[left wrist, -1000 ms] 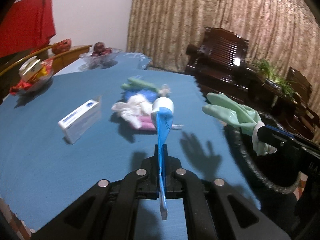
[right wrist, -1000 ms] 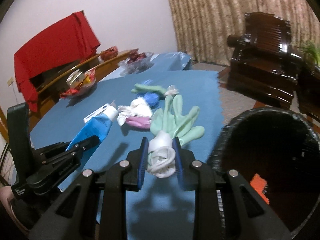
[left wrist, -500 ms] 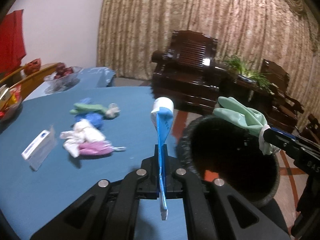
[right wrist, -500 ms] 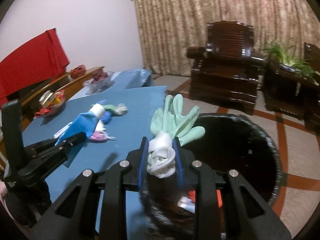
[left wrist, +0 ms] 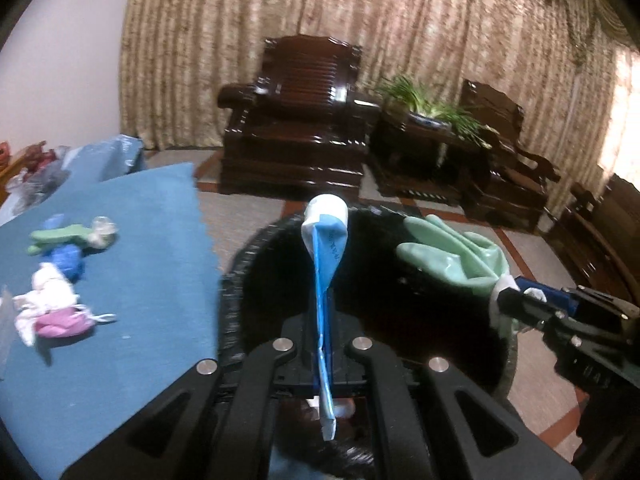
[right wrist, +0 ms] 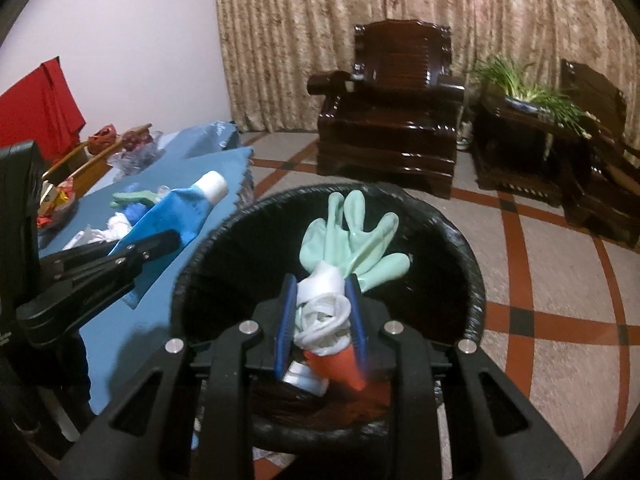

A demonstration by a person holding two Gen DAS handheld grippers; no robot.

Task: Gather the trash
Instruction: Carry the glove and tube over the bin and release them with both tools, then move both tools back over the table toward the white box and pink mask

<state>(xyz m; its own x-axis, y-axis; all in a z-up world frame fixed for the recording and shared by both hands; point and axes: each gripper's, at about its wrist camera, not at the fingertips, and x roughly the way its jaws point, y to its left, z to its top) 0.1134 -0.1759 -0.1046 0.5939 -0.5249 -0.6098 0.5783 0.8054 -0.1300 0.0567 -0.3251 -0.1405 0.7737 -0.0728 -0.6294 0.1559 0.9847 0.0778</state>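
Now both hands sit over the bin [right wrist: 460, 248], a black-lined tub on the floor just beside the desk [left wrist: 132, 248]. Left gripper [left wrist: 323, 354]: fingers pinched tight on the flat tail of a blue tube [left wrist: 326, 248], white cap pointing out over the bin mouth. Right gripper [right wrist: 320, 330]: fingers narrow, clamped on the rolled white cuff of a green glove [right wrist: 354, 236], which hangs above the bin's middle. Judged step: the drop. To do it well, get each item fully inside the rim, then part the fingers; the glove is limp and may cling to a pad, the tube looks nearer the desk-side rim and might want a touch more carry. Against a second ago: both views then looked across the desk with the bin off to the right; now the bin lies under both grippers, and the desk has slid left. Left on the desk: a small heap of scraps [left wrist: 56, 292], green, blue, white and pink.
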